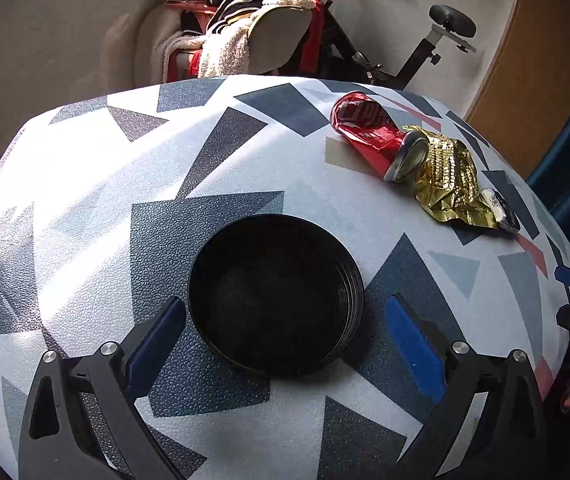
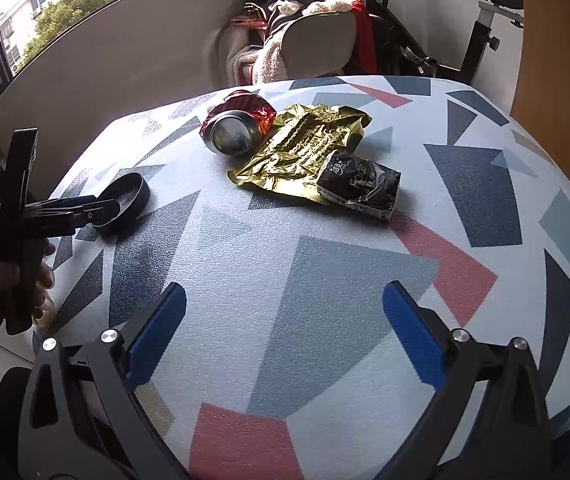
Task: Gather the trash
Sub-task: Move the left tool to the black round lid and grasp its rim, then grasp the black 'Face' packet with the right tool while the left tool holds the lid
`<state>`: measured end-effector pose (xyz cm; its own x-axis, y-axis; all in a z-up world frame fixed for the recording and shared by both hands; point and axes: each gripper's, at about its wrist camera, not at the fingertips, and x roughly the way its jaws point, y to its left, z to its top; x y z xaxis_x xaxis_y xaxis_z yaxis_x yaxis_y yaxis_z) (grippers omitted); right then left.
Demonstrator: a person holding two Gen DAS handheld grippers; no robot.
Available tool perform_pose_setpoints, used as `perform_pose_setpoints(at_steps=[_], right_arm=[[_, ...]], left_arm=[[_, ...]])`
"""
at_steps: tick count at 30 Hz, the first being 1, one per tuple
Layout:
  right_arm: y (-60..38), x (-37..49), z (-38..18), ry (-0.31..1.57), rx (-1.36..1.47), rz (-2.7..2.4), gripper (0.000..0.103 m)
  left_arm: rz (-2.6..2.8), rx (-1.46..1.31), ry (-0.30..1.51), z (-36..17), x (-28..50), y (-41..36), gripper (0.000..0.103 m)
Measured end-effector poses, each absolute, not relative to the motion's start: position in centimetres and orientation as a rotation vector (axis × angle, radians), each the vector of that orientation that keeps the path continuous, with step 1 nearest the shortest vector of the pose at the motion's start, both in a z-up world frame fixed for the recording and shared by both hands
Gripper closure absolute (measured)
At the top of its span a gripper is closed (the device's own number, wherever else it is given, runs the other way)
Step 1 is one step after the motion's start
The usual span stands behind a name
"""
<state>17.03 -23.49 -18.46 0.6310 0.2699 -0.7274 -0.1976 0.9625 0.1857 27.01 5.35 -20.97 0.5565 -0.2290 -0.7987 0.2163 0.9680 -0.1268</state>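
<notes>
A round black bowl (image 1: 275, 296) sits on the patterned table between the open fingers of my left gripper (image 1: 285, 328); it also shows in the right wrist view (image 2: 123, 203) with the left gripper (image 2: 85, 210) beside it. A crushed red can (image 1: 377, 136) (image 2: 237, 126), a crumpled gold wrapper (image 1: 451, 178) (image 2: 301, 148) and a small black packet (image 1: 501, 210) (image 2: 361, 190) lie together further along the table. My right gripper (image 2: 285, 320) is open and empty above the table, short of the trash.
The table (image 2: 325, 280) has a cloth with grey, blue and red shapes. Behind it stand a chair piled with clothes (image 1: 245, 28) and an exercise bike (image 1: 437, 40). A wooden panel (image 1: 545, 60) is at the right.
</notes>
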Motion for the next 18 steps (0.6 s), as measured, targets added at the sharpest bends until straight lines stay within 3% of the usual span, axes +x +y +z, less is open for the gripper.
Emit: perform_pose_setpoints(at_steps=[10, 13, 18], right_arm=[[-23.5, 17.3, -18.9, 0.859, 0.090, 0.269, 0.006], [-23.5, 17.5, -18.8, 0.855, 0.093, 0.282, 0.006], [-24.8, 19.5, -18.2, 0.845, 0.165, 0.242, 0.007]], left_arm=[[-0.212, 0.030, 0.966, -22.0, 27.6, 4.9, 0.006], [-0.203, 0.066, 0.960, -22.0, 27.4, 4.5, 0.014], [-0.215, 0.094, 0.920, -21.7, 26.5, 4.0, 0.014]])
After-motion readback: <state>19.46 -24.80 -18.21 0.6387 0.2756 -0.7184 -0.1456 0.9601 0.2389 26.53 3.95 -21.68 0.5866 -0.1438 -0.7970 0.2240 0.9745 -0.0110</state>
